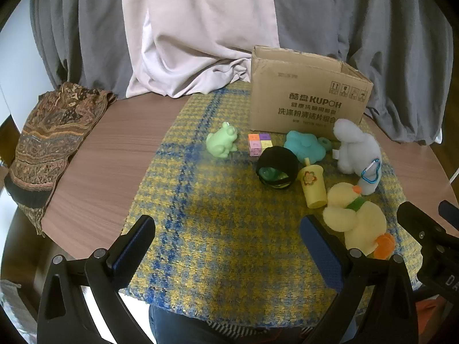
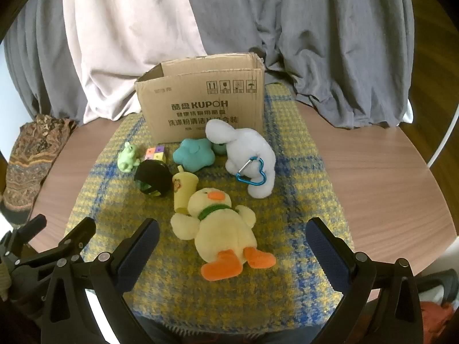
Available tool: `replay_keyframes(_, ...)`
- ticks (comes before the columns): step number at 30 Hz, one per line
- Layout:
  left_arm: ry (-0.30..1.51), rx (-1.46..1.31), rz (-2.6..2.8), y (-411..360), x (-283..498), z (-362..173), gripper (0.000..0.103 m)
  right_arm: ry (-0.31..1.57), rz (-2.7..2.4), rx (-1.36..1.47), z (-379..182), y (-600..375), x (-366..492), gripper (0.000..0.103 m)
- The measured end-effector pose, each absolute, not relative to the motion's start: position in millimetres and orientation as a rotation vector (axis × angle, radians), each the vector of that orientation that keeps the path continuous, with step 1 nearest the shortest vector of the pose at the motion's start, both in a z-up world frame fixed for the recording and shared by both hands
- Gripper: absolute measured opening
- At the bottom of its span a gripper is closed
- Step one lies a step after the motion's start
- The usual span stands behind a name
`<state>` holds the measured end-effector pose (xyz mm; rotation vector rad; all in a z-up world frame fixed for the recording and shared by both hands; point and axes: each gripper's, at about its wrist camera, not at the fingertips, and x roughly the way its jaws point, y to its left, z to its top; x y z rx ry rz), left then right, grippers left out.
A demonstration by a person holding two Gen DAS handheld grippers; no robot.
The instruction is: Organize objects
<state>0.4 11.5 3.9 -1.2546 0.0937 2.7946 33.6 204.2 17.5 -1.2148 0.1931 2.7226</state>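
Both grippers hang over the near edge of the mat (image 2: 301,149), jaws wide apart and empty. The left gripper (image 1: 229,238) has only bare mat between its jaws; the right gripper (image 2: 232,240) has the duck (image 2: 221,223) lying just ahead of it, on its back, feet toward the camera.

The toys are still out on the mat in front of the open box (image 2: 206,106): frog (image 2: 128,159), cubes (image 2: 156,153), black ball (image 2: 152,179), yellow cup (image 2: 183,189), teal star (image 2: 193,154) and white bunny (image 2: 243,157) with a blue clip (image 2: 252,172). Nothing appears sorted yet.

The risks come from crowding. The duck's head touches the cup, so lifting the duck could tip the cup or roll it into the ball. The ball looks likely to roll if nudged. The bunny leans close to the box, and its clip may snag. The two grippers sit near each other and could collide reaching the same cluster.
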Motion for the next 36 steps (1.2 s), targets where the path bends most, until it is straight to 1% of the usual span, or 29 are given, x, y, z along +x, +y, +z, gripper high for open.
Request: replay_keyframes(36, 0.084, -1.224, 2.811, 11.3, 6.6, 4.8, 0.103, 0.189, 2.728, -1.214, 17.2, 203.1, 38.0, 0.102)
